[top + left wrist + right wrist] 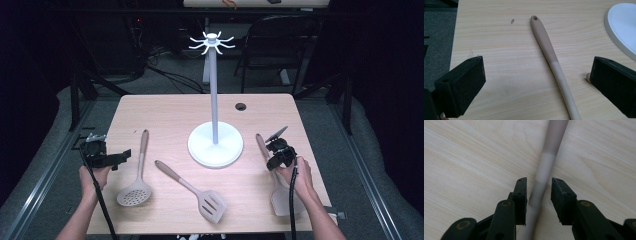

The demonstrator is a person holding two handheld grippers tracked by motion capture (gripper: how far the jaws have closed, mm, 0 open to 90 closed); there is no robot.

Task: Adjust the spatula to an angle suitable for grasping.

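Note:
My right gripper (272, 159) hangs over the handle of a beige solid spatula (283, 201) at the table's right side. In the right gripper view its jaws (538, 181) straddle the spatula handle (550, 150), open, with a thin gap on each side. At the table's left side my left gripper (120, 159) is wide open (537, 62), level, just above the wood. The handle of a perforated skimmer (141, 160) lies between and beyond its jaws (549, 47). A slotted spatula (190, 189) rests diagonally in the front middle.
A white utensil stand (215, 147) with a tall pole and hooks on top occupies the table's centre; its base edge (624, 27) is in the left gripper view. A cable hole (241, 106) sits near the far edge. A dark chair (280, 45) stands behind the table.

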